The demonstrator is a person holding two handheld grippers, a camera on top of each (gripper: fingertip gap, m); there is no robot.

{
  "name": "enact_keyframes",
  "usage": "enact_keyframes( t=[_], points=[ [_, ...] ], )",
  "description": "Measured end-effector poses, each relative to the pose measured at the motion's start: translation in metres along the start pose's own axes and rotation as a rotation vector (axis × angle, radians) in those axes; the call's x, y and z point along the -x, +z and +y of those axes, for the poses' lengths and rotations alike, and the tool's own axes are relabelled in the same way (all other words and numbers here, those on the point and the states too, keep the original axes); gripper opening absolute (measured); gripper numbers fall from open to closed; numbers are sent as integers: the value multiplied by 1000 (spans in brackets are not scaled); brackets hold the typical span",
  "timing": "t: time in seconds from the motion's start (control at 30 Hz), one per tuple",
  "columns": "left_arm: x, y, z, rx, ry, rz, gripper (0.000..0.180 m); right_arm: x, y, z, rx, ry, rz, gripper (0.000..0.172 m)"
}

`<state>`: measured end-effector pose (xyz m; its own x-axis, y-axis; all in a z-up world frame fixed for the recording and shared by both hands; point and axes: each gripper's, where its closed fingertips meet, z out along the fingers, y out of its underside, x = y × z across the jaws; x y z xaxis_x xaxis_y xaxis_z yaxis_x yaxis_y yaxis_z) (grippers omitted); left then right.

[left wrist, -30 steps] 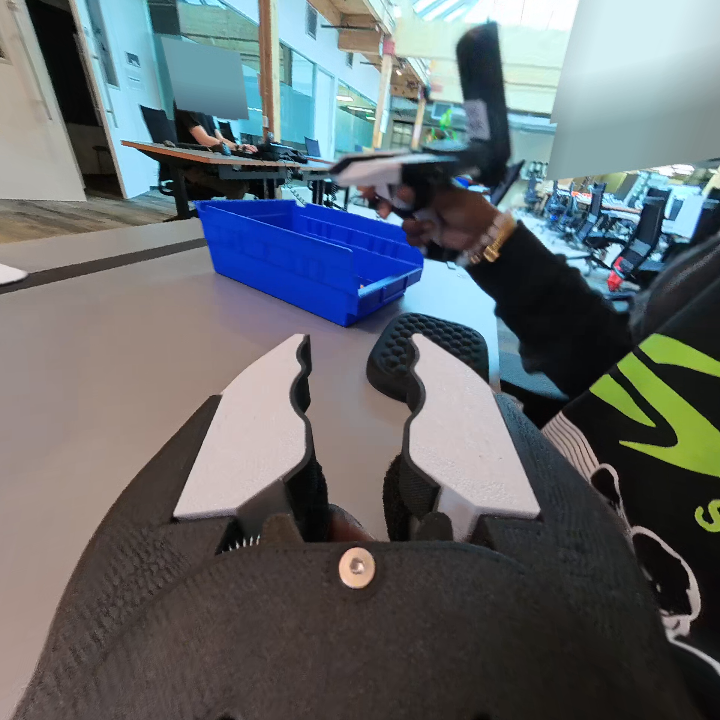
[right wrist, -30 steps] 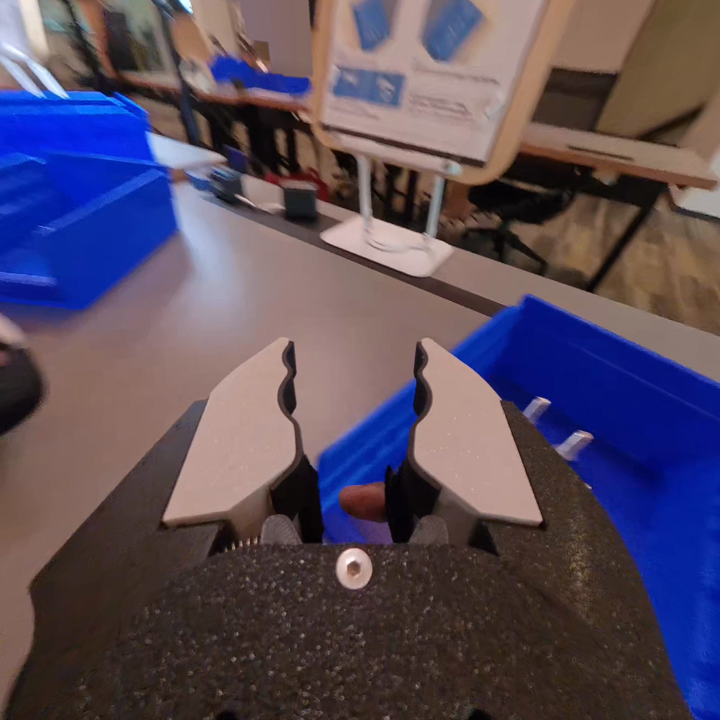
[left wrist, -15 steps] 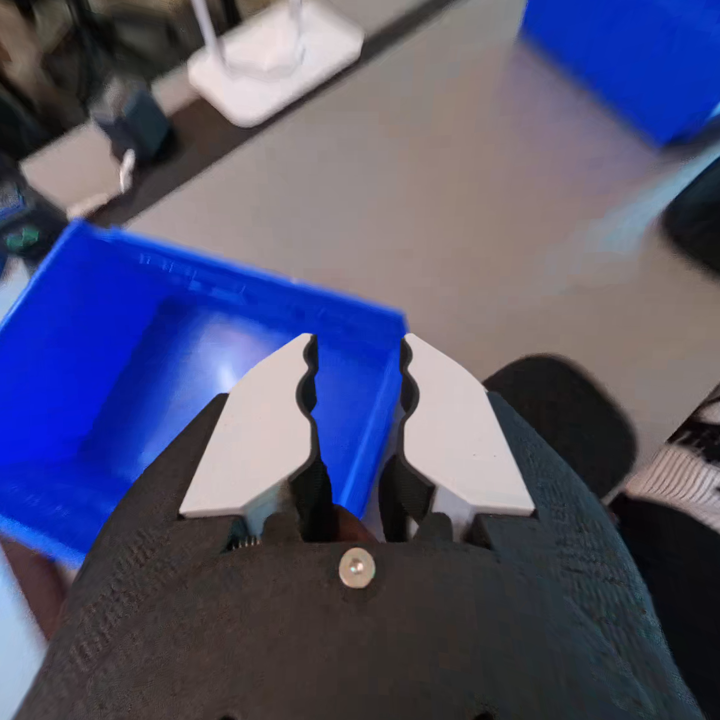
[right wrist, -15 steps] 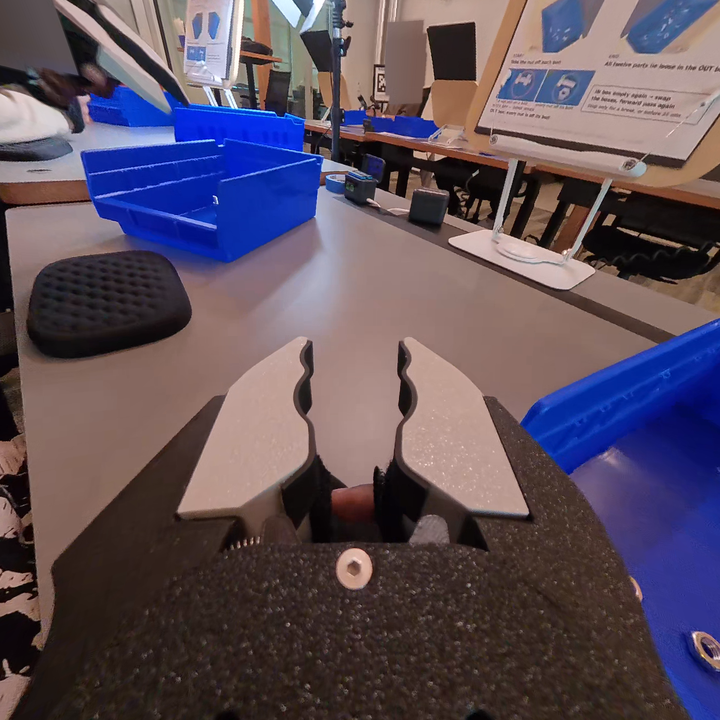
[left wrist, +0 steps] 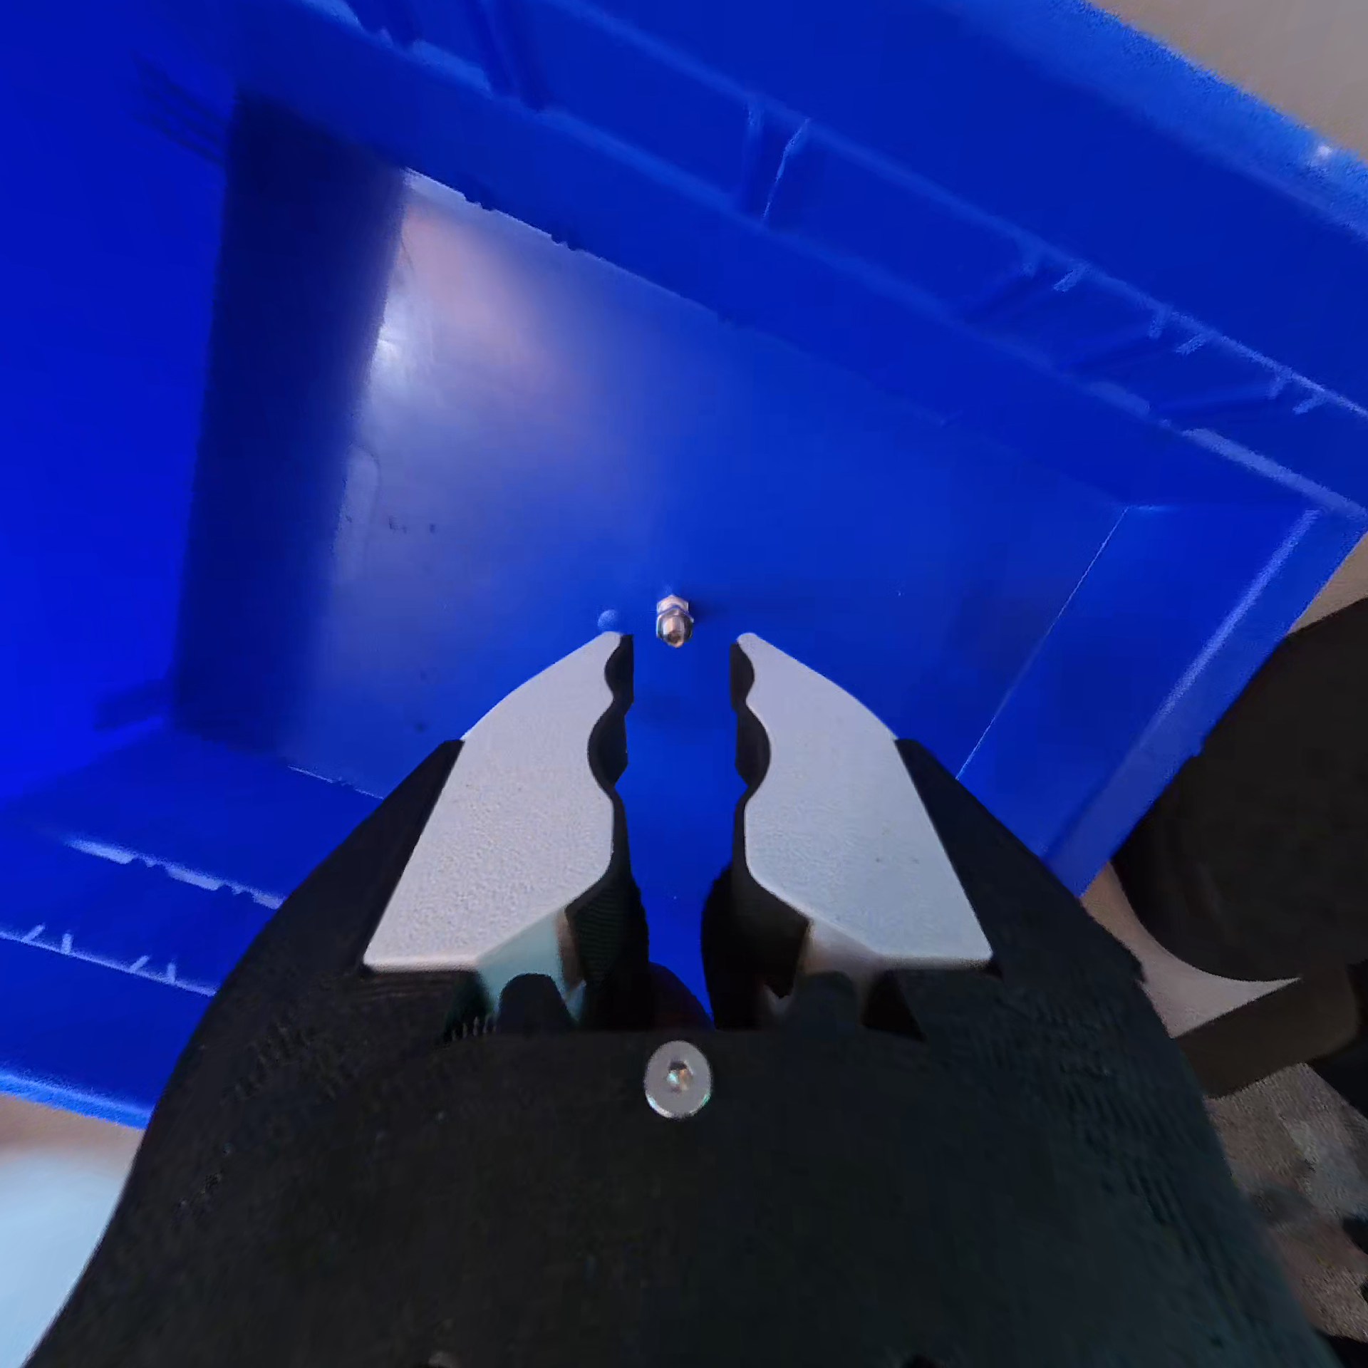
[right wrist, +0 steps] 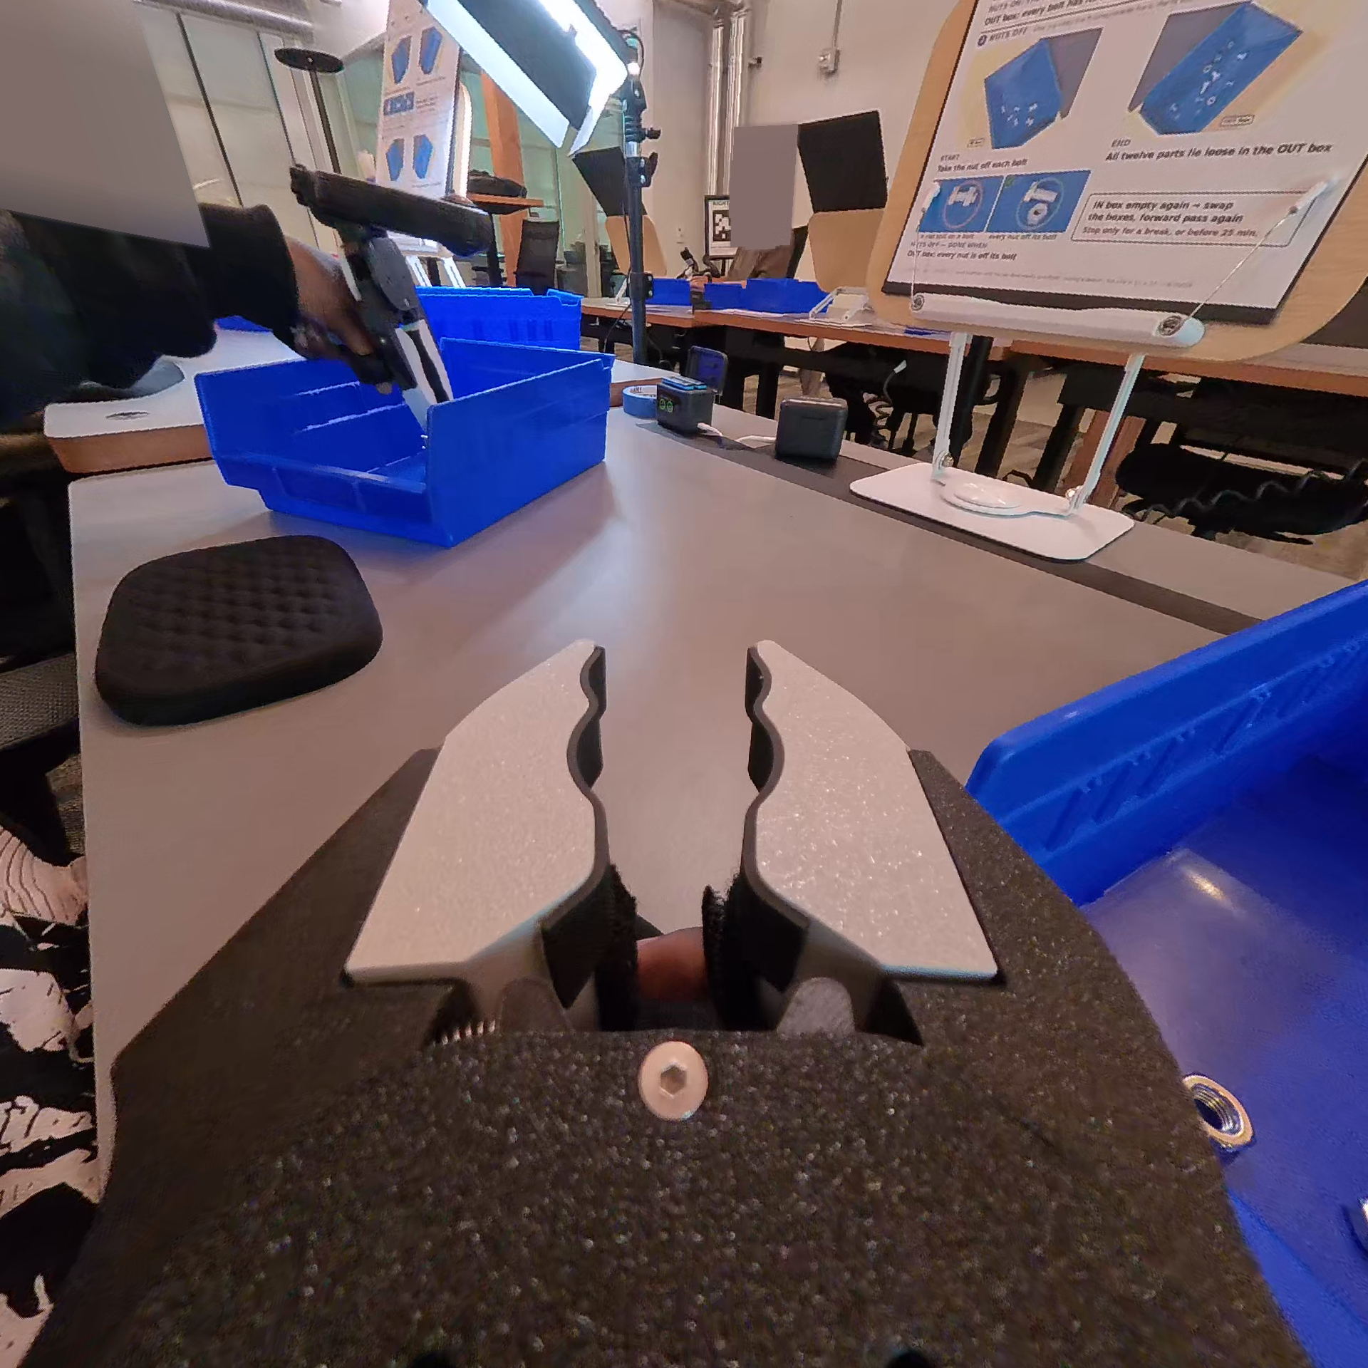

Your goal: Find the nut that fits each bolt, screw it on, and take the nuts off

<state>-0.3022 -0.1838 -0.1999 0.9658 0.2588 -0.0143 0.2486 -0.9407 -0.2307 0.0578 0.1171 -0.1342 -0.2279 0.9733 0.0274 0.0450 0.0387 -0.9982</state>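
Blue bin (left wrist: 518, 444) floor: small bolt (left wrist: 673, 625), blurry; both tools part-open, nothing held.

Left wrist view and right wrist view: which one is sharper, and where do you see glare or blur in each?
Right wrist view: sharper; the table and black pad are crisp, with a bright lamp panel at the top. Left wrist view: softer; the bin rim is smeared, a pale glare lies on its floor at upper left, and the small bolt ahead of the open tongs is slightly blurred.
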Motion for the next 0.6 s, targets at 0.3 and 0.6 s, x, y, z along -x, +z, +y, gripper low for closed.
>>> enact_keyframes(
  t=[0.3, 0.6],
  points=[
    [-1, 10, 0, 25, 32, -7, 6, -1, 0, 1, 4, 6, 4, 36],
    [-30, -43, -19, -94, 127, -1, 6, 0, 3, 4, 27, -1, 2, 36]
  ],
)
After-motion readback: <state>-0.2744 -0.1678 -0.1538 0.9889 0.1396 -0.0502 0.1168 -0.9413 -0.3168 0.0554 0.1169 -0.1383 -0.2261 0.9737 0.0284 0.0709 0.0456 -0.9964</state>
